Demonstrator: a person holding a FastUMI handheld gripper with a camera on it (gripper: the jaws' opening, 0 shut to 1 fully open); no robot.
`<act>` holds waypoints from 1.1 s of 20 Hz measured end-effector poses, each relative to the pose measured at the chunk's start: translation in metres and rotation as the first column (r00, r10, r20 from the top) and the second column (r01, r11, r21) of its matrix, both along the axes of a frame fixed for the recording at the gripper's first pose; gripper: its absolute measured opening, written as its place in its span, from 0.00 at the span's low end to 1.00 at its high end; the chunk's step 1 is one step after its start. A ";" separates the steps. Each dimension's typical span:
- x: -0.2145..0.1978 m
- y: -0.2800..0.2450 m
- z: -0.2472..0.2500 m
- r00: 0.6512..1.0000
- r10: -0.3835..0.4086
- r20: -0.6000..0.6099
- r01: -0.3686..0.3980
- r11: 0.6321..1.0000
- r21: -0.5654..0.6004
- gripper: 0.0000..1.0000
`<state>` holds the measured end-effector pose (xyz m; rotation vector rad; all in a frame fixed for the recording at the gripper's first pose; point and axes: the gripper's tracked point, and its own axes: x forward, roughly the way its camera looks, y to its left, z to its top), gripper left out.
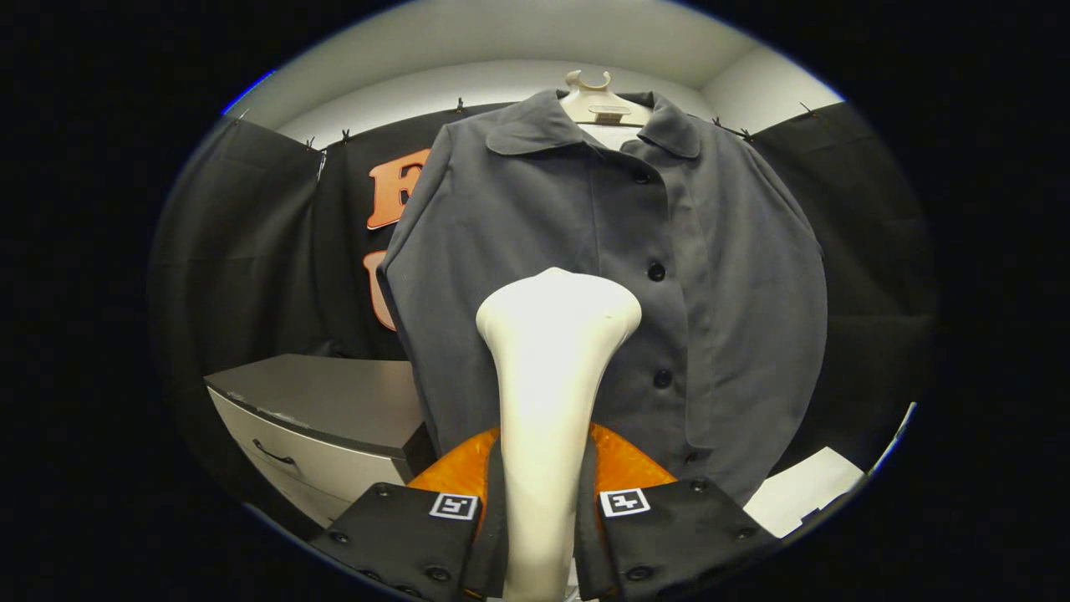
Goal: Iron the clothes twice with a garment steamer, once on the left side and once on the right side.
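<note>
**Tongs clamp the steamer in front of the hanging shirt**

The tongs point(542, 510) are drawn in on the garment steamer point(552, 401), one finger pressing on each side of its pale handle, so the gap between them is just the width of that handle. The steamer stands upright between the fingers and widens at the top into a rounded head. That head sits in front of the lower middle of the grey shirt point(619, 276), just beside its button line; whether the head touches the cloth cannot be told.

The shirt hangs buttoned on a pale hanger point(595, 102) ahead of the tongs, collar at the top, hem reaching down behind the steamer. An orange rounded part point(623, 464) shows low behind the handle, just beyond the fingers.

Beside the shirt's sleeve stands a grey cabinet point(322, 418) with drawer fronts and a dark handle. On the other side, below the hem, lies a white flat sheet point(807, 493).
</note>
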<state>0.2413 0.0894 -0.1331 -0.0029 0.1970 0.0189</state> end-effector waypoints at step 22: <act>-0.054 -0.012 -0.126 0.977 -0.053 -0.205 0.057 0.998 0.014 0.39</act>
